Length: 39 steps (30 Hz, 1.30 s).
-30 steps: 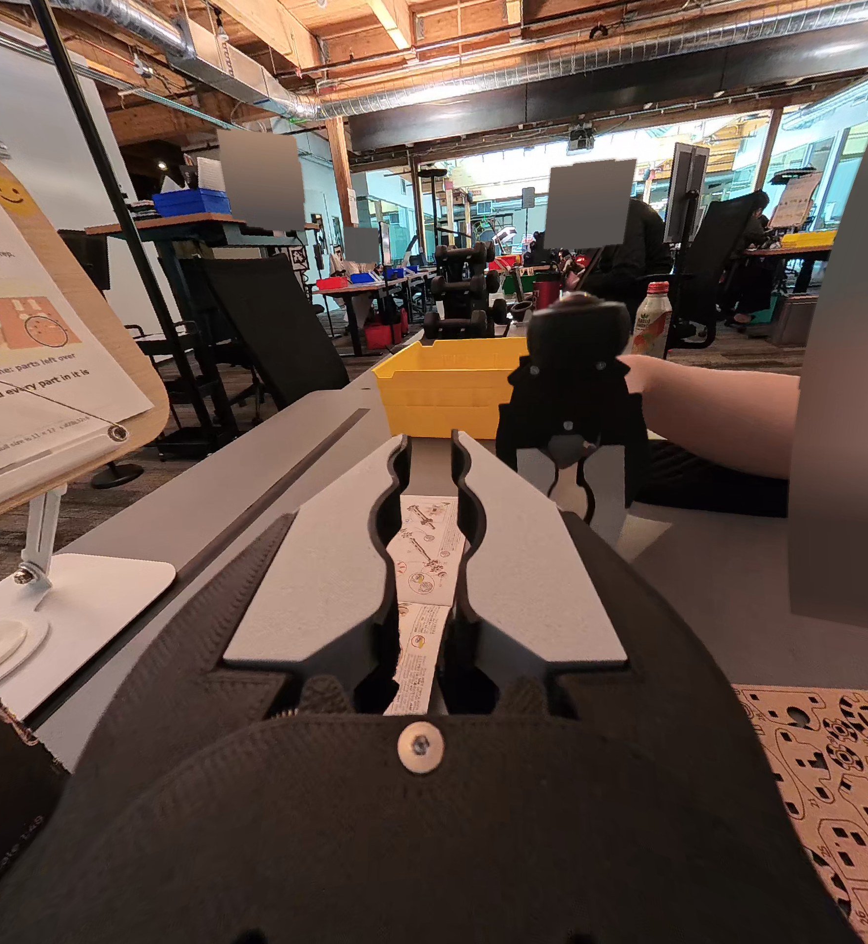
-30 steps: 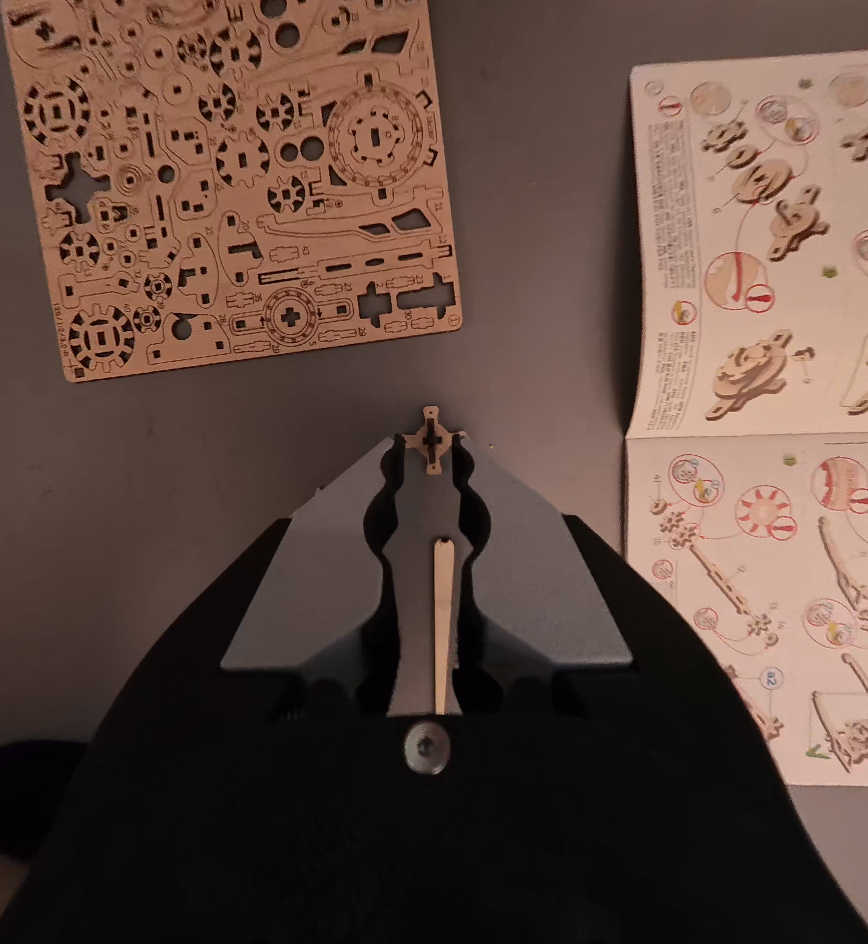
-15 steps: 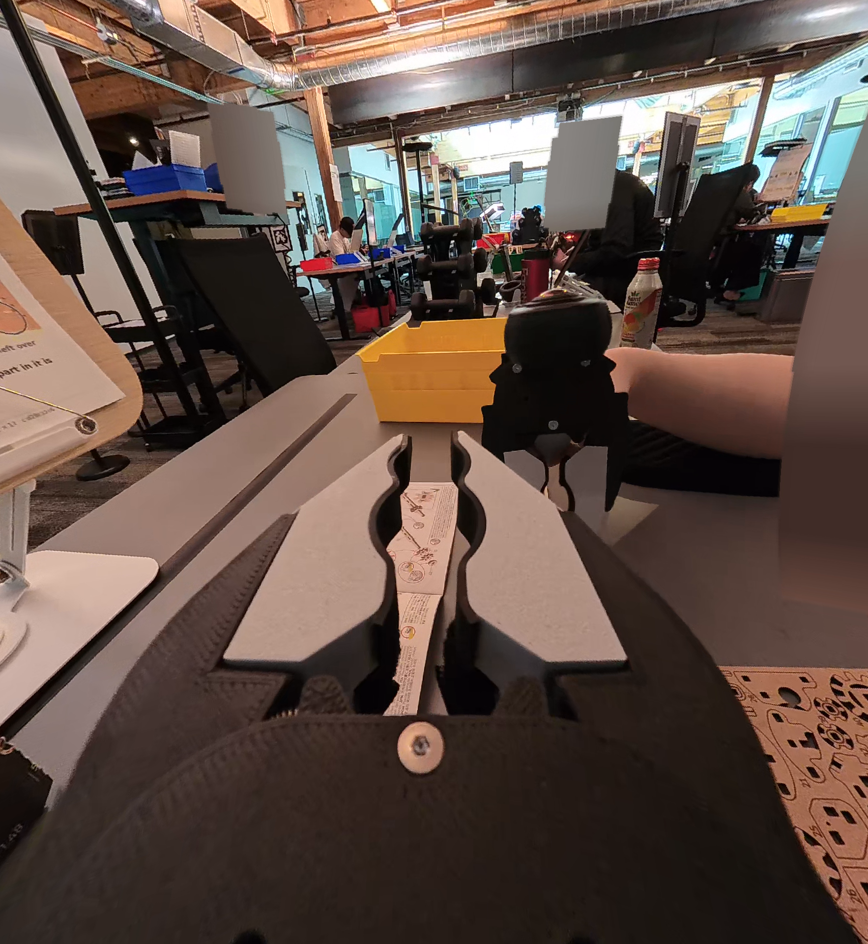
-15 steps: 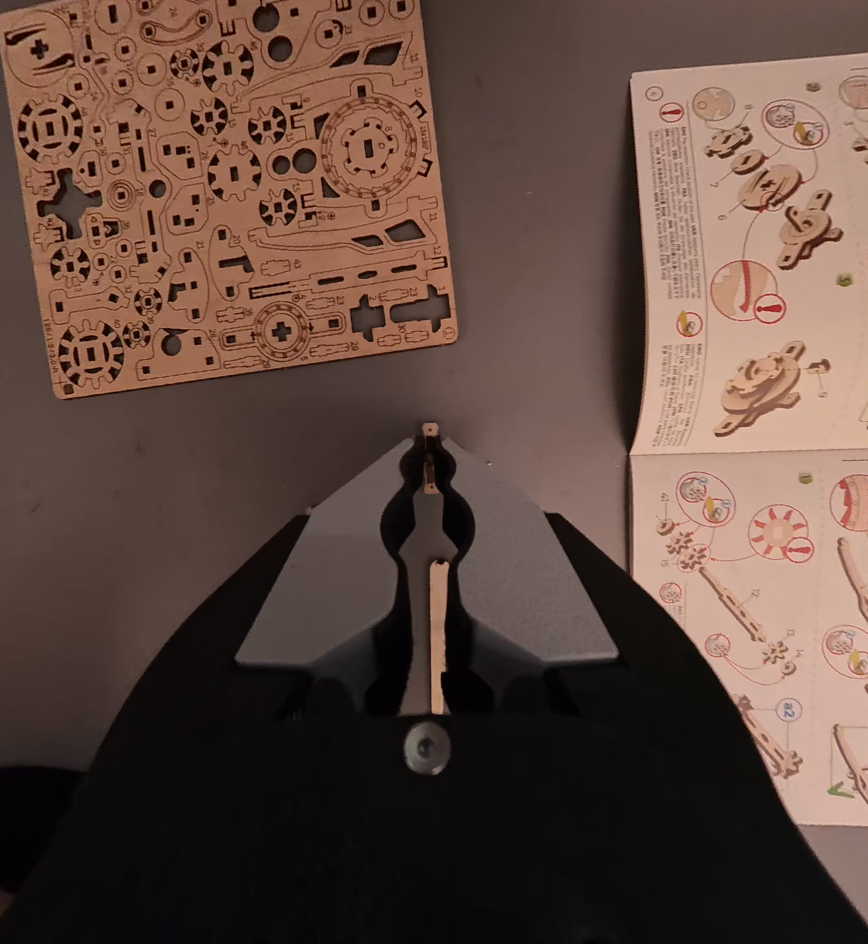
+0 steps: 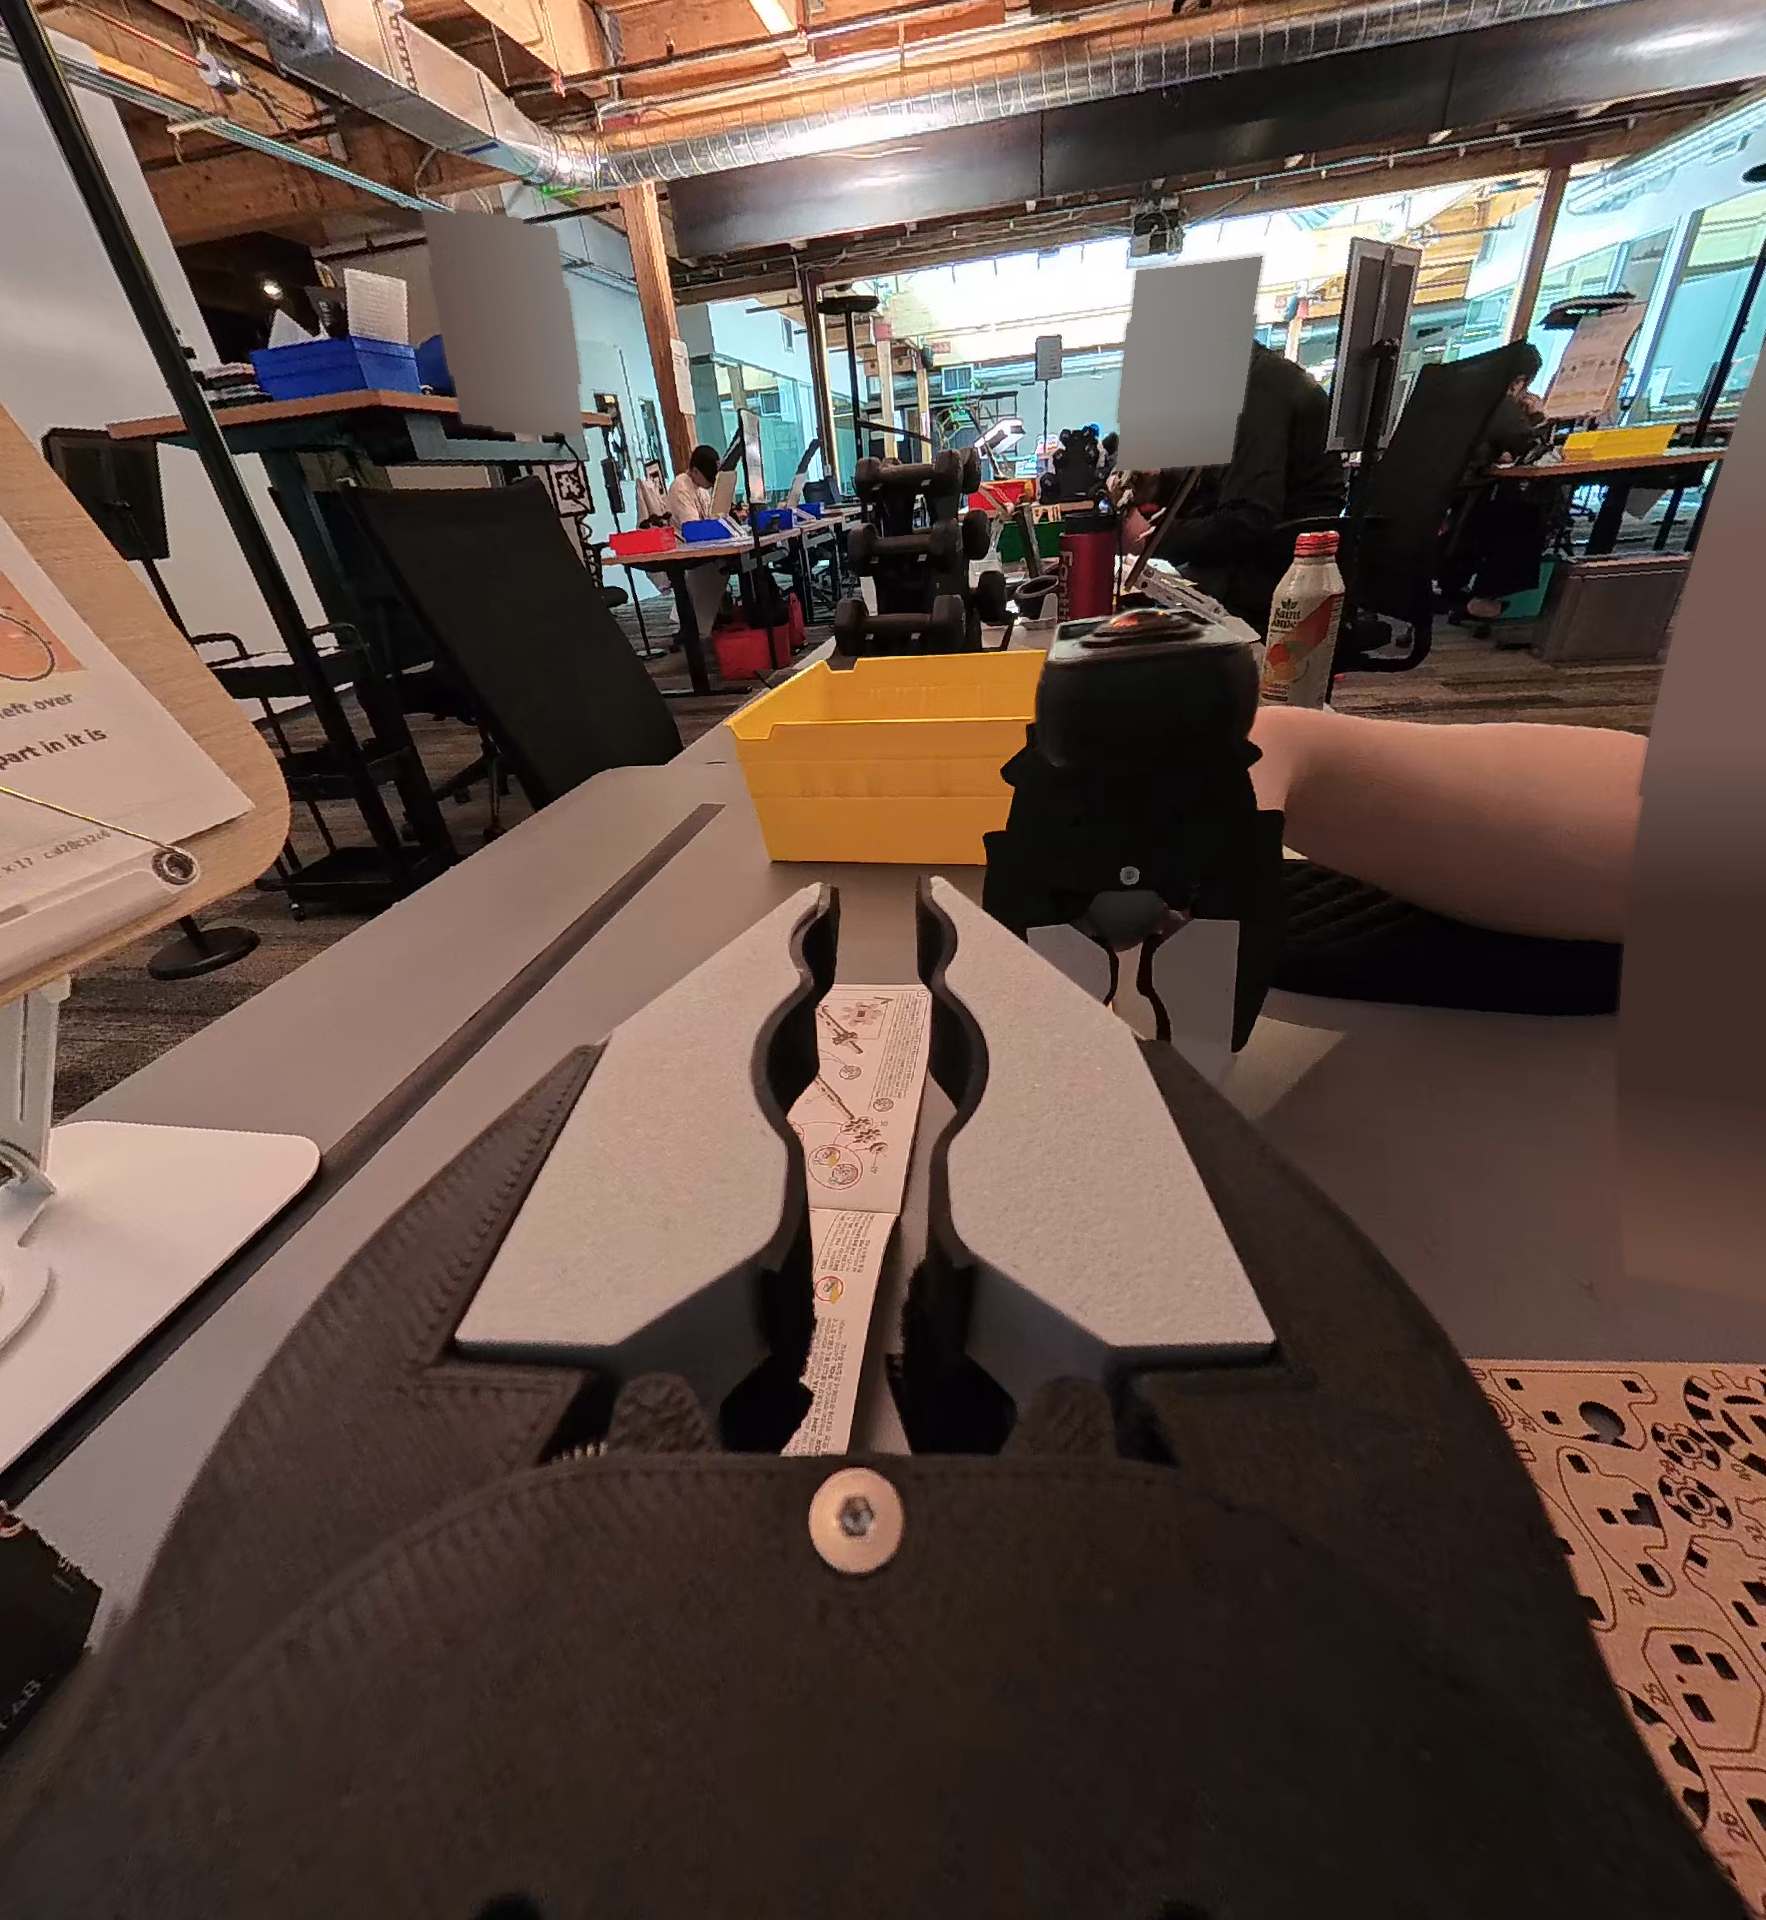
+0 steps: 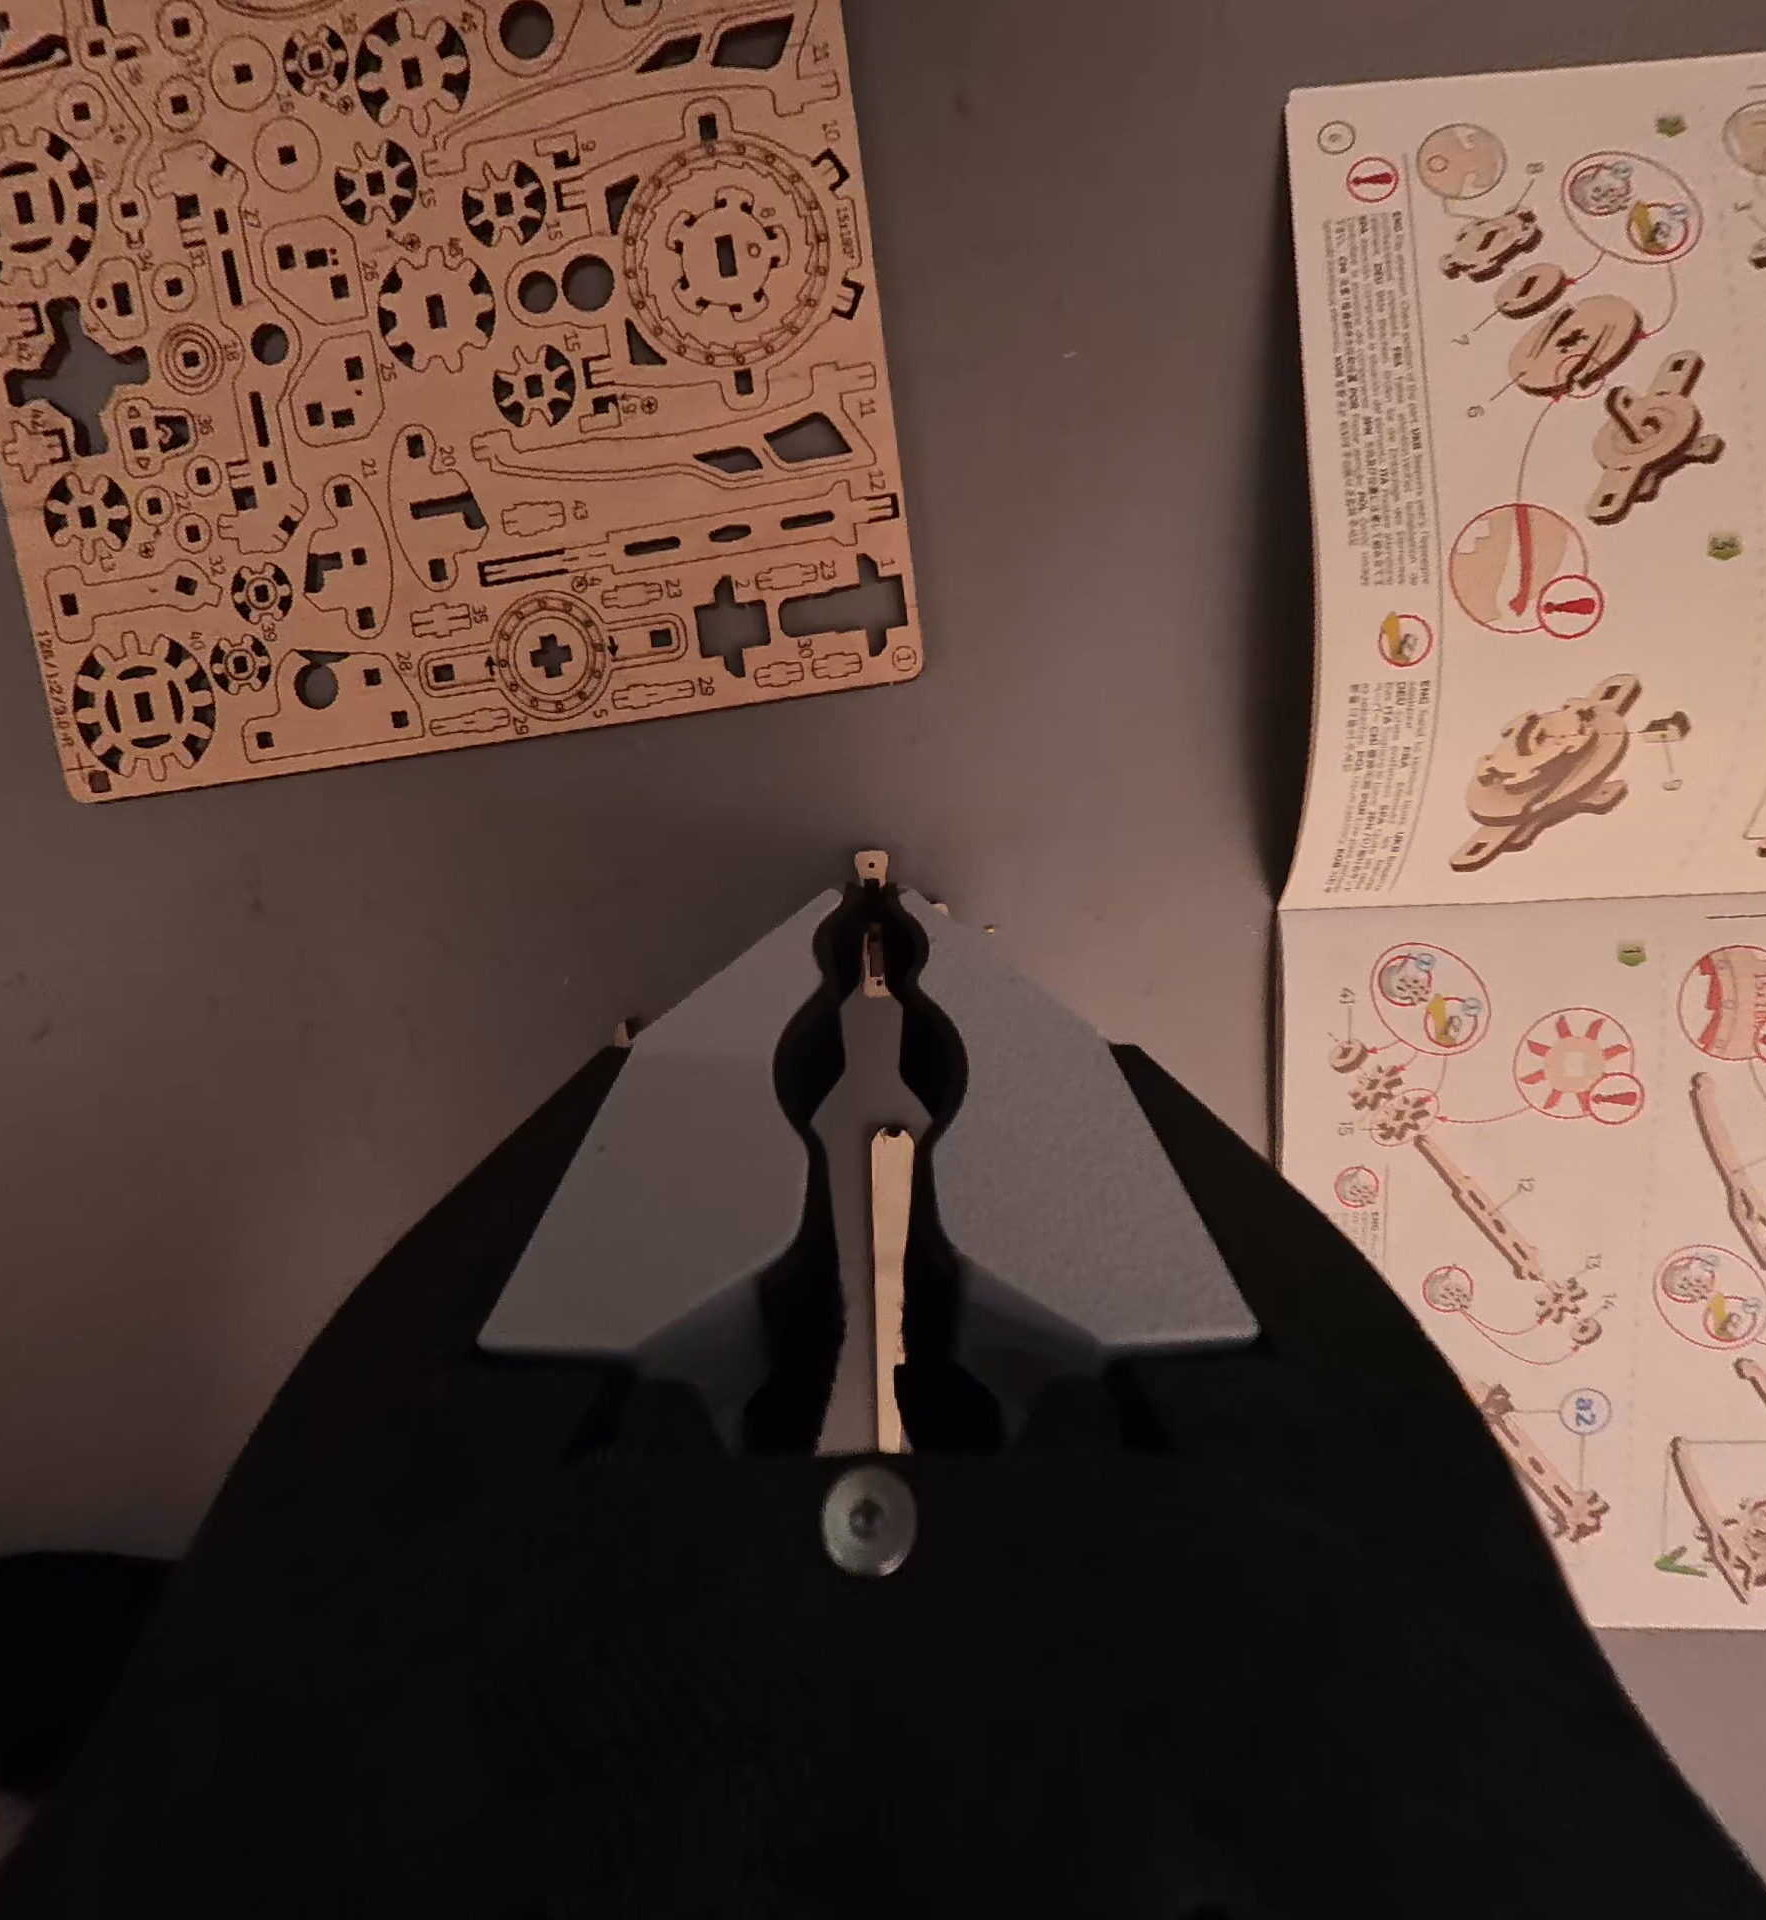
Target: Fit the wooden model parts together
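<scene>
In the right wrist view my right gripper [image 6: 871,896] points down at the grey table and is shut on a small wooden part [image 6: 871,864], which stands edge-on and pokes out past the tips. A thin pale wooden strip [image 6: 889,1299] shows farther back in the gap between the fingers. The laser-cut wooden parts sheet [image 6: 422,364] lies up and to the left. The open instruction booklet [image 6: 1585,831] lies to the right. My left gripper [image 5: 877,896] is slightly open and empty, low over the booklet [image 5: 863,1081]. The right gripper [image 5: 1133,1023] shows just ahead of it, tips down.
A yellow bin [image 5: 879,769] stands behind the right gripper. A wooden board with a printed sheet [image 5: 79,727] on a white stand [image 5: 131,1195] is at the left. The wooden sheet's corner [image 5: 1710,1558] is at lower right. A forearm [image 5: 1430,810] rests on a black pad. Left tips to right tips: about 15 cm.
The small cross-shaped part lay flat at my right gripper's tips; the fingers have closed on it and it now stands edge-on. The left gripper has shifted slightly and stays slightly open.
</scene>
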Tool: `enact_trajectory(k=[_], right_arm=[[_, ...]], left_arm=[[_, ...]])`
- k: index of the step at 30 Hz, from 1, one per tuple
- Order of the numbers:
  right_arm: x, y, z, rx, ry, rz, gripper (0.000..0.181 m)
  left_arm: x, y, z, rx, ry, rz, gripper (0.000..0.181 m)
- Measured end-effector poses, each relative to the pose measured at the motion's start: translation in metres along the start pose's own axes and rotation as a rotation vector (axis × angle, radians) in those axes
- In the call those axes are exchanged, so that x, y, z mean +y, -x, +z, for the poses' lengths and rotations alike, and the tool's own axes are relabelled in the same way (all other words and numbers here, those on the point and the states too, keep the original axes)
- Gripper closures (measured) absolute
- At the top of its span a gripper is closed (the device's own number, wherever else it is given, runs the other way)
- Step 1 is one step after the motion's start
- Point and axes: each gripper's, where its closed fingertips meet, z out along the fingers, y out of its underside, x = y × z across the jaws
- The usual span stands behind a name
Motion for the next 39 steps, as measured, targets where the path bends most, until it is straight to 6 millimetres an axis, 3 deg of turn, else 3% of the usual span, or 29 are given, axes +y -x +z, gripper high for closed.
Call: enact_trajectory(k=[39], right_arm=[[0.0037,0.0018,0.0023,0.012,0.153,-0.007,0.18]], left_arm=[[-0.0026,0.0035,-0.0016,-0.021,-0.015,-0.013,0.169]])
